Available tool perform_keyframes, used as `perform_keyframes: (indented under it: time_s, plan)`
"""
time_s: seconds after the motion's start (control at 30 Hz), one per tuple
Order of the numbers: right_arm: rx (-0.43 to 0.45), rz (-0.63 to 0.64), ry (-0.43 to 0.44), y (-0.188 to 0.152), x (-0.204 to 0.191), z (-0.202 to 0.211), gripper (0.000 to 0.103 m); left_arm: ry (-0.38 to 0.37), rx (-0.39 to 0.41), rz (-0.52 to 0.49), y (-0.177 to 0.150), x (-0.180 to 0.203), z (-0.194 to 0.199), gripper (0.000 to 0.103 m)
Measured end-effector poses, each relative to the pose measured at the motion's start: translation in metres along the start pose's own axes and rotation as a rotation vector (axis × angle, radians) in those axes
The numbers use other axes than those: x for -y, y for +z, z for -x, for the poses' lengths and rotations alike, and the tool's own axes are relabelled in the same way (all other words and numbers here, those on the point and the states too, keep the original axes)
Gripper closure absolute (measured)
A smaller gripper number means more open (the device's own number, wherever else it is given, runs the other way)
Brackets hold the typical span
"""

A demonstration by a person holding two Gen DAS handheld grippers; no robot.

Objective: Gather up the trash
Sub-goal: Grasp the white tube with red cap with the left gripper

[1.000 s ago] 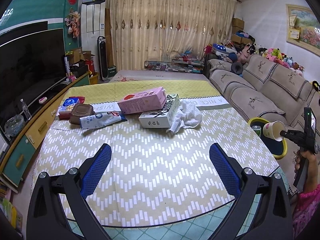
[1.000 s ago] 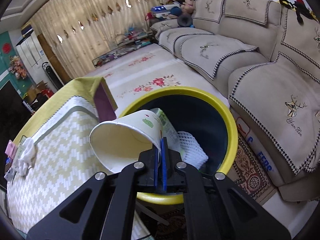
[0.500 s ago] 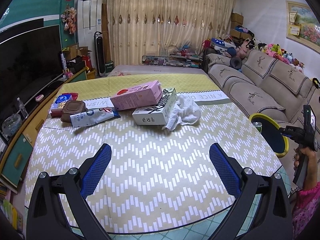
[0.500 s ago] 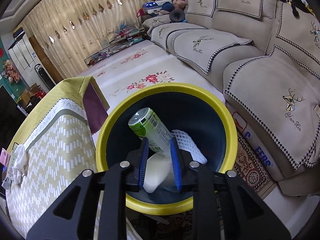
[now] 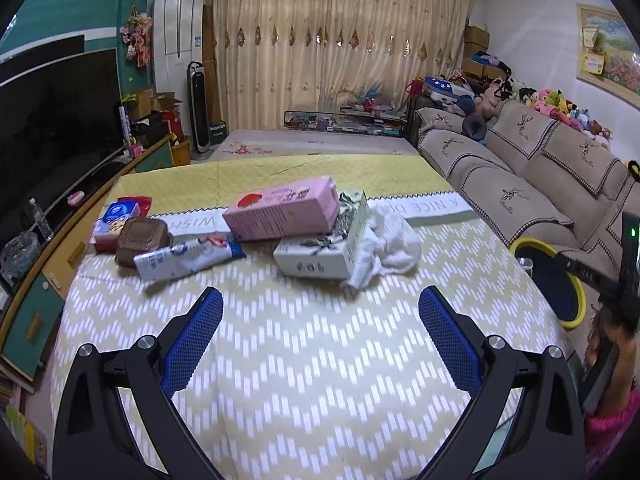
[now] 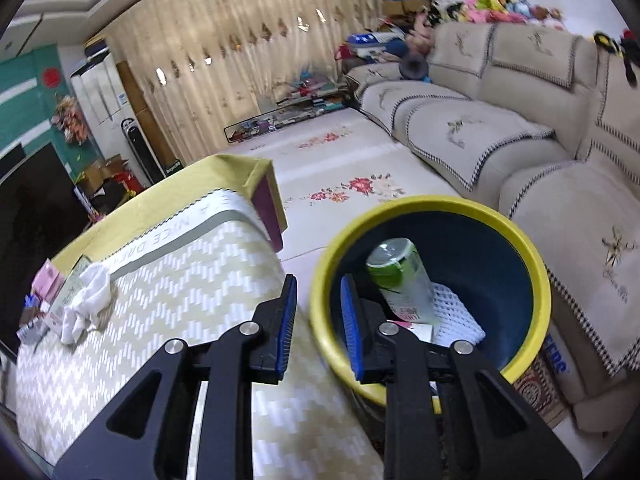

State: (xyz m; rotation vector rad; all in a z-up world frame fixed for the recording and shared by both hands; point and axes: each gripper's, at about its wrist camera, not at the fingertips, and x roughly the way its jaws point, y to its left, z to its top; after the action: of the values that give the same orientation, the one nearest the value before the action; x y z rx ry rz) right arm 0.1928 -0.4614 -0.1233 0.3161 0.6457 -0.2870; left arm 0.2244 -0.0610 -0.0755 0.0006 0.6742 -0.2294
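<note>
- My right gripper (image 6: 318, 320) hangs over the near rim of the yellow-rimmed bin (image 6: 532, 272), jaws a narrow gap apart, nothing between the blue pads.
- My left gripper (image 5: 320, 334) sits low over the zigzag tablecloth (image 5: 312, 360), jaws spread wide and empty, aimed at the pile of trash on the far half of the table.
- In the bin: a green can (image 6: 400, 276) lying tilted against a white mesh sleeve (image 6: 456, 312), with a pale item partly hidden behind my right finger; I cannot tell what it is.
- Left to collect, in the left wrist view: the pink carton (image 5: 282, 214) resting across the white patterned box (image 5: 324, 244), the crumpled white tissue (image 5: 388, 246) touching that box's right side, the foil wrapper (image 5: 188, 256), the brown container (image 5: 142, 238) and the blue-and-red packets (image 5: 120, 216) behind it.
- The step in hand, as I judge it, is the trip back for the next piece. The right gripper should open wider before it arrives.
- The tissue is nearest the bin side and soft, so a pinch on its raised middle should do.
- The carton should come off the top before the box under it, or the stack may slide.
- Keep the left gripper clear of the right one's path across the table.
</note>
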Motion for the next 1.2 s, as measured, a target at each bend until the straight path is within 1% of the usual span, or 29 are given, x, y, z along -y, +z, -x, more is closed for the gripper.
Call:
perform_keyframes:
  time_s: [0.1, 0.17, 0.27, 0.33, 0.37, 0.47, 0.53, 0.6, 0.67, 0.8, 0.93, 1.0, 1.07, 1.2]
  plan:
    - [0.005, 0.020, -0.002, -0.002, -0.010, 0.002, 0.081, -0.030, -0.010, -0.004, 0.016, -0.006, -0.012, 0.006]
    - [0.014, 0.030, -0.025, -0.003, -0.014, 0.004, 0.081, -0.041, -0.008, -0.016, 0.025, -0.008, -0.018, 0.006]
    - [0.019, 0.037, -0.054, -0.003, -0.015, 0.004, 0.081, -0.032, -0.006, -0.039, 0.038, -0.013, -0.029, 0.006]
    - [0.012, 0.040, -0.063, -0.002, -0.016, 0.003, 0.081, -0.029, -0.014, -0.049, 0.044, -0.023, -0.035, 0.006]
    - [0.008, 0.041, -0.067, -0.003, -0.017, 0.001, 0.081, -0.029, -0.015, -0.048, 0.045, -0.029, -0.037, 0.006]
    - [-0.002, 0.049, -0.075, -0.004, -0.018, 0.000, 0.080, -0.061, -0.021, -0.049, 0.044, -0.054, -0.041, 0.006]
    - [-0.009, 0.053, -0.083, -0.004, -0.019, -0.002, 0.080, -0.050, -0.044, -0.040, 0.038, -0.076, -0.045, 0.006]
    - [-0.012, 0.056, -0.090, -0.004, -0.020, -0.003, 0.080, -0.063, -0.053, -0.035, 0.032, -0.095, -0.048, 0.006]
    - [-0.017, 0.057, -0.099, -0.003, -0.021, -0.004, 0.080, -0.045, -0.065, -0.039, 0.028, -0.111, -0.053, 0.006]
    - [-0.034, 0.063, -0.124, -0.003, -0.022, -0.009, 0.080, -0.040, -0.069, -0.087, 0.028, -0.134, -0.064, 0.006]
    - [-0.047, 0.062, -0.146, -0.004, -0.021, -0.012, 0.080, -0.069, -0.079, -0.128, 0.031, -0.143, -0.076, 0.006]
    - [-0.058, 0.060, -0.153, -0.004, -0.021, -0.015, 0.080, -0.096, -0.085, -0.167, 0.032, -0.138, -0.080, 0.007]
    - [-0.074, 0.058, -0.157, -0.004, -0.021, -0.018, 0.080, -0.113, -0.092, -0.212, 0.032, -0.133, -0.085, 0.012]
    - [-0.094, 0.048, -0.158, -0.004, -0.018, -0.022, 0.080, -0.115, -0.157, -0.309, 0.033, -0.121, -0.103, 0.022]
